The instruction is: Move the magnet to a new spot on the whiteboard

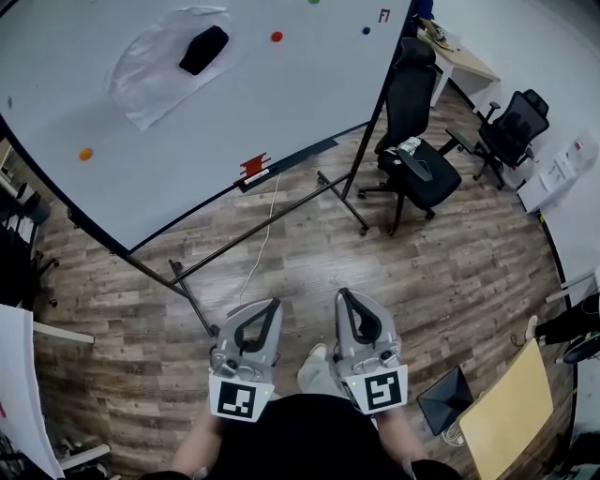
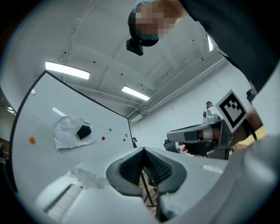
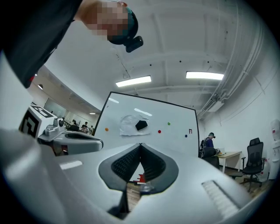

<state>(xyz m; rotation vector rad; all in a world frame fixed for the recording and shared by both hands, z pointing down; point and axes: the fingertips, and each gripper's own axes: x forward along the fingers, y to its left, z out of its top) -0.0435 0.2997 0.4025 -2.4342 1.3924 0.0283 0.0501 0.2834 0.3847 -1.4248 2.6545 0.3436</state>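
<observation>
The whiteboard (image 1: 281,103) stands on its frame ahead of me. Several small round magnets sit on it: a red magnet (image 1: 277,37), an orange magnet (image 1: 85,154), a blue magnet (image 1: 366,30) and a green magnet (image 1: 313,2). In the right gripper view the red magnet (image 3: 159,131) shows mid-board. My left gripper (image 1: 274,304) and right gripper (image 1: 343,294) are held low near my body, well short of the board. Both are shut with nothing between the jaws, as the left gripper (image 2: 143,149) and right gripper (image 3: 140,145) views also show.
A black eraser (image 1: 203,49) rests on a white sheet (image 1: 150,80) stuck to the board. A red item (image 1: 253,168) sits on the board's tray. The stand's legs (image 1: 187,291) reach toward me. Office chairs (image 1: 412,159) (image 1: 511,127) and a desk (image 1: 464,58) are at the right.
</observation>
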